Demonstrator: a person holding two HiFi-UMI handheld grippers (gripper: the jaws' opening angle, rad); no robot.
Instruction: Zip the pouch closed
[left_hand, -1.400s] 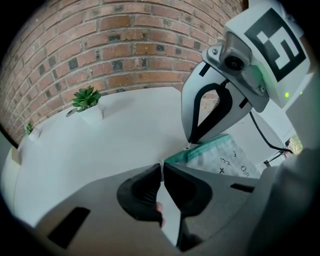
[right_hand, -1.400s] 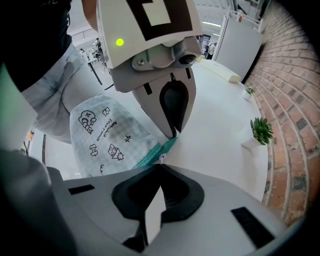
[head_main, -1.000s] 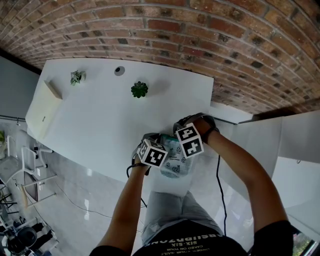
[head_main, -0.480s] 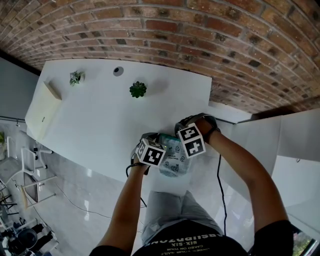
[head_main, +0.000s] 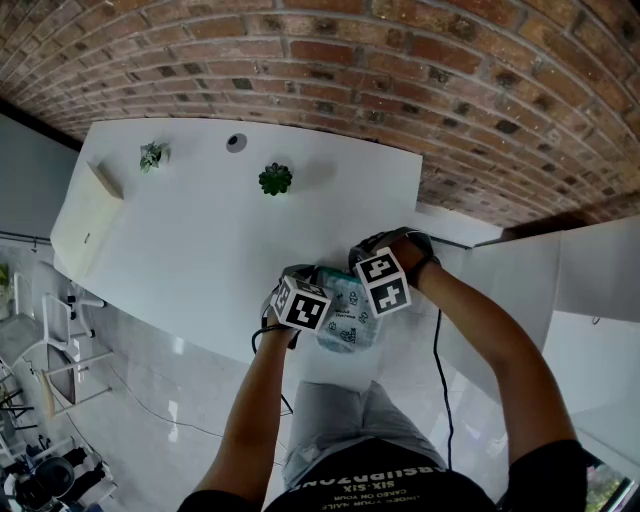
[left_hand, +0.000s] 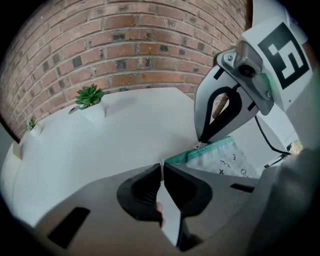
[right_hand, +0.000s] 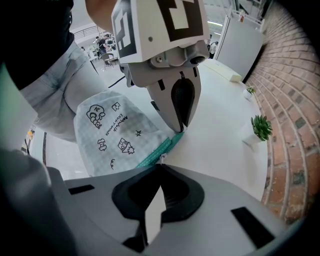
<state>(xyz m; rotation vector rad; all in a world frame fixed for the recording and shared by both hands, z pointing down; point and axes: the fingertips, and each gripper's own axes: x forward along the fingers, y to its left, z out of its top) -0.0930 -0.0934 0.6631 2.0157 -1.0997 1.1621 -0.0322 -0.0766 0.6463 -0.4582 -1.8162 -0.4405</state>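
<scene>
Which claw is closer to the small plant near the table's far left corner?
Left. The left claw pinches the pouch end toward the plant; the right claw pinches the end farther away.

Head cam's up high, looking almost straight down past the person's arms (head_main: 262, 405) at the white worktop (head_main: 200, 230), brick wall (head_main: 400, 60) along the top. The left tool (left_hand: 161, 169) cam sits right behind its own jaws, low over the worktop, facing that wall. The right tool (right_hand: 159, 169) cam is just as tight in but faces back toward the person, wall off to its right. All three catch the pouch (head_main: 347, 312) and the little potted plant (head_main: 276, 179), and each tool cam sees the other tool too.
</scene>
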